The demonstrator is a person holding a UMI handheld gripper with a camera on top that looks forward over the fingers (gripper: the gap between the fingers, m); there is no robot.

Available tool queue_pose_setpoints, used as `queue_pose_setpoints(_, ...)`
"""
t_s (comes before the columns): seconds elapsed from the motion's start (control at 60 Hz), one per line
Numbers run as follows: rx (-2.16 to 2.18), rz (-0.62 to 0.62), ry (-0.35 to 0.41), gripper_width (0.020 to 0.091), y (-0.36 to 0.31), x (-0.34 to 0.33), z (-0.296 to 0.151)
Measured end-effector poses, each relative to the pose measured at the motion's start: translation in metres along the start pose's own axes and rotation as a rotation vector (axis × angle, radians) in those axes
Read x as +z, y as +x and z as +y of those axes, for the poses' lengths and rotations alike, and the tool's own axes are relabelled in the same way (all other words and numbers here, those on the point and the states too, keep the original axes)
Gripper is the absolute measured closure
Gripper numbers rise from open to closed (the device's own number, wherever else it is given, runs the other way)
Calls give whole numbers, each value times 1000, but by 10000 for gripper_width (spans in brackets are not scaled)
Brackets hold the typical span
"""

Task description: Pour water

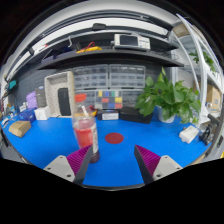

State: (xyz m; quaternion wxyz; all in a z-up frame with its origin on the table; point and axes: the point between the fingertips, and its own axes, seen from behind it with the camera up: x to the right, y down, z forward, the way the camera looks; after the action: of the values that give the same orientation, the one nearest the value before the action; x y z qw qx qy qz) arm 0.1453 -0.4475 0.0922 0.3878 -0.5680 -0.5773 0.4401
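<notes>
Gripper view shows the fingers (pixel 112 163) spread wide and holding nothing, their pink pads (pixel 78 158) low over a blue desk (pixel 50 140). An upright bottle (pixel 86 128) with a red label and cap stands just ahead of the left finger, off to the left of the gap between them, its long axis vertical. A red disc (pixel 114 138) lies beyond on the desk; a green plant (pixel 170 100) stands further right. Grasping the bottle likely calls for a shift left.

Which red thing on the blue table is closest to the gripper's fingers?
The bottle with the red label, standing just ahead of the left finger. The flat red disc lies farther back on the blue table. The gripper is open and empty.
</notes>
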Motion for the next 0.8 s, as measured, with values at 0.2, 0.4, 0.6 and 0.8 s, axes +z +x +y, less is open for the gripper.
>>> queue_pose_setpoints(0.2,6,-63,22,248,-61,20,16)
queue_pose_setpoints(0.4,14,-46,92,237,-82,72,-8)
queue_pose_setpoints(0.6,14,-40,119,332,-85,107,-17)
queue_pose_setpoints(0.8,-16,-49,110,638,-88,110,-12)
